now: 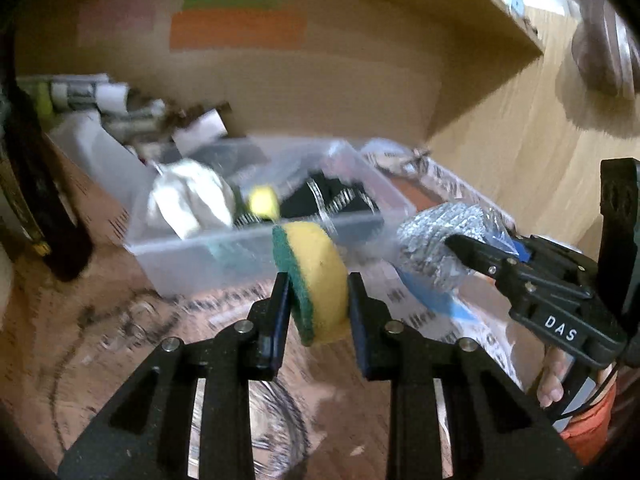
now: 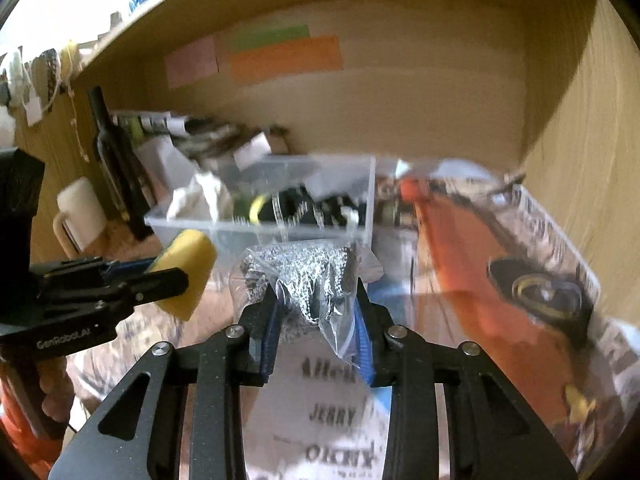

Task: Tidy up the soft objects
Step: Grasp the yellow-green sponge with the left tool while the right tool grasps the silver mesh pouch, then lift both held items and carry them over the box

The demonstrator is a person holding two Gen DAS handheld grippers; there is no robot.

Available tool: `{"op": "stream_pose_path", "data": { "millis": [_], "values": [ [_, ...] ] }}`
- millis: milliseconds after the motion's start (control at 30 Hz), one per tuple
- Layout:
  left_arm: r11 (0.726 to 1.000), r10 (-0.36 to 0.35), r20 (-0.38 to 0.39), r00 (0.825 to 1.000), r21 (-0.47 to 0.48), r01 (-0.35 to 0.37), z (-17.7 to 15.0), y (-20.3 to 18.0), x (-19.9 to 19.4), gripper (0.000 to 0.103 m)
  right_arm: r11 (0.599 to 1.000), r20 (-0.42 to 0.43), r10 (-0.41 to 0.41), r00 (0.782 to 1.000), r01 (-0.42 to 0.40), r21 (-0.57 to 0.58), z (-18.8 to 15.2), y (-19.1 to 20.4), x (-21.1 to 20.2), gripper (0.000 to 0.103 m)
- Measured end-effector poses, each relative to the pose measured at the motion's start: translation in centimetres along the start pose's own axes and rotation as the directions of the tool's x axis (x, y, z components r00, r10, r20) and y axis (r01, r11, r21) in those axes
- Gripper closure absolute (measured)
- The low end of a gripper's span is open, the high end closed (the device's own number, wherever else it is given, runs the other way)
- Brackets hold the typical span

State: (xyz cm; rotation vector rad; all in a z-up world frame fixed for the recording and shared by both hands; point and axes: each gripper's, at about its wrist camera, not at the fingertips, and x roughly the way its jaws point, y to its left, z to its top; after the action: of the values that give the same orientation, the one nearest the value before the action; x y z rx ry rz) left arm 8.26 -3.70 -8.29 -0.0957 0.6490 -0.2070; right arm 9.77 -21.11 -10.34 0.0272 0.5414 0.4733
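My left gripper (image 1: 318, 286) is shut on a yellow sponge with a green scrub side (image 1: 316, 276), held on edge just in front of a clear plastic bin (image 1: 192, 256). The sponge also shows in the right wrist view (image 2: 192, 268). My right gripper (image 2: 316, 300) is shut on a silvery steel scrubber in a clear plastic bag (image 2: 304, 276), held above the table near the bin (image 2: 332, 236). The scrubber shows at the right in the left wrist view (image 1: 436, 240). The bin holds a white cloth (image 1: 188, 200), a yellow item (image 1: 262, 200) and dark cloth.
A magazine with an orange car (image 2: 500, 280) lies on the table to the right of the bin. Bottles and tubes (image 1: 100, 100) crowd the back left. A dark bottle (image 2: 116, 160) and a white mug (image 2: 78, 212) stand at left. A cardboard wall (image 2: 400, 100) is behind.
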Motion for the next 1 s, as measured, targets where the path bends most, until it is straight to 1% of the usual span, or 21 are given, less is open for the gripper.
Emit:
{"op": "stream_pose_path", "data": {
  "millis": [133, 233, 367, 500, 733, 900, 1000],
  "values": [
    [0.999, 0.038, 0.055, 0.998, -0.009, -0.038, 1.9, 1.0, -1.0, 0.075, 1.0, 0.059, 0.007, 0.998, -0.007, -0.011, 2.0, 0.5, 0.0, 0.074],
    [0.998, 0.061, 0.08, 0.995, -0.015, -0.06, 3.4, 2.0, -1.0, 0.075, 1.0, 0.087, 0.03, 0.996, -0.029, -0.008, 3.1, 0.6, 0.2, 0.074],
    [0.995, 0.097, 0.095, 0.991, -0.02, -0.095, 4.9, 3.2, -0.5, 0.075, 0.998, 0.105, 0.059, 0.993, -0.06, 0.001, 4.5, 0.9, 1.3, 0.074],
    [0.994, 0.113, 0.082, 0.99, -0.017, -0.112, 5.8, 3.8, 1.0, 0.075, 0.999, 0.105, 0.054, 0.993, -0.054, -0.009, 5.4, 1.3, 2.5, 0.074],
    [0.993, 0.121, 0.025, 0.992, -0.015, -0.12, 6.0, 5.0, 4.2, 0.075, 0.998, 0.055, 0.065, 0.996, -0.063, -0.023, 6.5, 1.9, 6.4, 0.074],
    [0.992, 0.128, -0.023, 0.992, -0.018, -0.128, 5.8, 5.7, 6.6, 0.075, 0.997, -0.009, 0.054, 0.999, -0.054, -0.047, 6.2, 2.5, 9.1, 0.074],
    [0.991, 0.131, -0.04, 0.991, -0.017, -0.132, 5.6, 6.0, 7.5, 0.075, 0.997, -0.048, 0.047, 0.998, -0.05, -0.063, 5.6, 2.8, 10.5, 0.074]
  ]
}}
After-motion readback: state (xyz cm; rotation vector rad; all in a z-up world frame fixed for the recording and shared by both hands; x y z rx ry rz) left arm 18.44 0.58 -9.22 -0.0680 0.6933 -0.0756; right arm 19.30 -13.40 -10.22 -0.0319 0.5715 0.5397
